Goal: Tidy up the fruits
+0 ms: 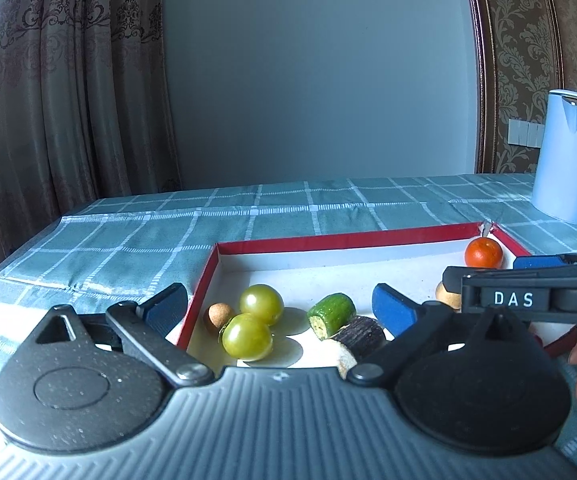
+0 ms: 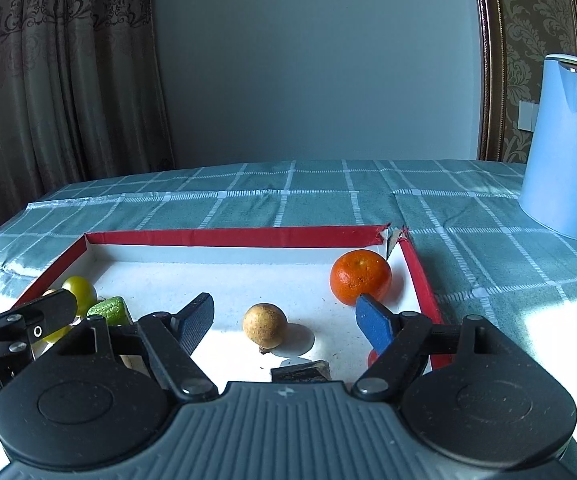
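Each tool has a ribbed grey body, two black round pivot discs and blue-padded fingers. White letters "DAS" mark the right tool; bare fingertips show beside it.

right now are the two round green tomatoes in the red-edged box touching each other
Cannot tell. In the left wrist view the nearer green tomato overlaps the farther green tomato with no gap showing, but that could be overlap; the right wrist view hides them.
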`<state>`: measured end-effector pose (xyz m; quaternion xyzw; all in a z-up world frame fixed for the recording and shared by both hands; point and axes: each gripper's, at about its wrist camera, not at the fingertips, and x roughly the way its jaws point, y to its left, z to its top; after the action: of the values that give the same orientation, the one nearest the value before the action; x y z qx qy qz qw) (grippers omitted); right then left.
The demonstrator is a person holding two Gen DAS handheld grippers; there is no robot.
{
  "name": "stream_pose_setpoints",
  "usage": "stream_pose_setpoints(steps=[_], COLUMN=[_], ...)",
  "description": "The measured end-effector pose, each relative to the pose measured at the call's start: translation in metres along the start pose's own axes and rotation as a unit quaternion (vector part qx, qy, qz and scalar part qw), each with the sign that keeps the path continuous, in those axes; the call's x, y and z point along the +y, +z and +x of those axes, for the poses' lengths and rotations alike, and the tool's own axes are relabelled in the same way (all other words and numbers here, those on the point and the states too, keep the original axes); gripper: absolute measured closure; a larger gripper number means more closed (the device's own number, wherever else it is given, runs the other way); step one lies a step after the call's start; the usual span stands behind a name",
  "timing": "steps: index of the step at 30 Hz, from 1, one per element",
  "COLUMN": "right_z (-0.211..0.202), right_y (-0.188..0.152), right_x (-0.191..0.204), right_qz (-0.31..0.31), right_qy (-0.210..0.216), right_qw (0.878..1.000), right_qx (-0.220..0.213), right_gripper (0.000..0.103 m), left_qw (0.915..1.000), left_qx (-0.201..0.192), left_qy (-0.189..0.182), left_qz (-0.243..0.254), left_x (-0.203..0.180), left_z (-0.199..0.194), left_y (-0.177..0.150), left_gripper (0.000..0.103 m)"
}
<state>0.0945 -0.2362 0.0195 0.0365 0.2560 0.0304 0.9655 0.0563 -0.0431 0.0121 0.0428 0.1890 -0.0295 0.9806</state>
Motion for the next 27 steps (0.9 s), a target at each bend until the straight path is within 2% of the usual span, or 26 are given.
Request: stream_pose_setpoints(steps=[3, 17, 27], right_z=[-0.008, -0.03, -0.044], right_y=[-0.004, -0.016, -0.028], right_x=[-0.003, -0.006, -0.007], right_qz=[0.014, 0.028, 0.033], right_qy=[0.01, 0.011, 0.014], right_qw=[1.0, 1.0, 0.999], right_qx=[0.004, 0.003, 0.015], right_gripper=[0.021, 0.021, 0.021], left_qw=[1.0, 0.9999, 0.9998], left_qx=[0.004, 0.012, 0.012], left_qy=[-0.001, 0.001, -0.015], left_qz=[0.001, 0.008, 0.012], left_x=[0.001, 0.002, 0.001], left_z=[-0.007, -0.02, -0.037], left_y=[-0.005, -0.018, -0.027], left_gripper=[0.005, 0.003, 0.0])
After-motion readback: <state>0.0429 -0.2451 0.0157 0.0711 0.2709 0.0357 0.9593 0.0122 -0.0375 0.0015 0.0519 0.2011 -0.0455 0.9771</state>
